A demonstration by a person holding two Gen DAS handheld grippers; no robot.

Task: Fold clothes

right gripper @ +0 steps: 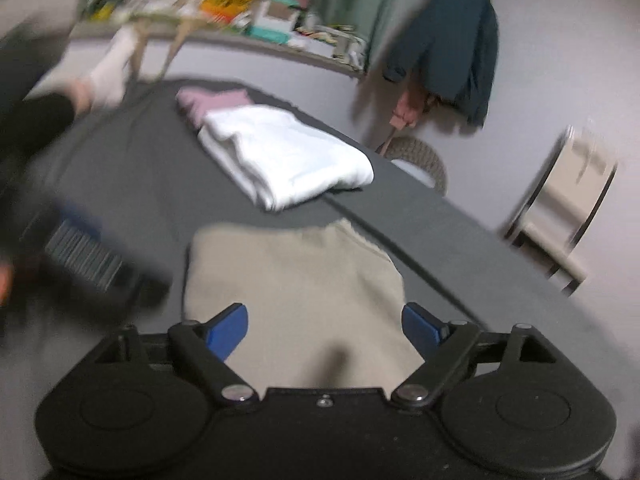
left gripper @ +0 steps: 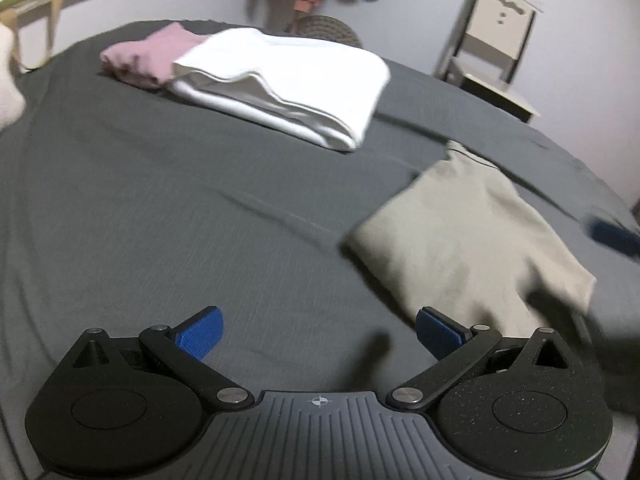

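Status from my remote station: both units over a bed w/ dark grey sheet.

1. Left hand-held gripper: jaws spread wide, nothing between the blue pads. It sits above bare sheet; the beige garment lies to its right, its near corner just beside the right-side pad.

2. Right hand-held gripper: jaws spread wide, empty. I see it directly above the beige garment, which is folded into a compact rectangle, flat on the sheet. I can't tell whether the pads touch the fabric.

3. Finished stack, far side of bed: white folded garment, w/ pink folded garment touching it on the left, partly tucked behind. Same pair shows in right wrist view: white, pink. Well apart from the beige piece.

4. Background: chair against the wall at right; cluttered shelf along the far wall; dark jacket hanging on the wall.

5. Right wrist view is motion-blurred, esp. at left edge; the dark shape there is not identifiable.
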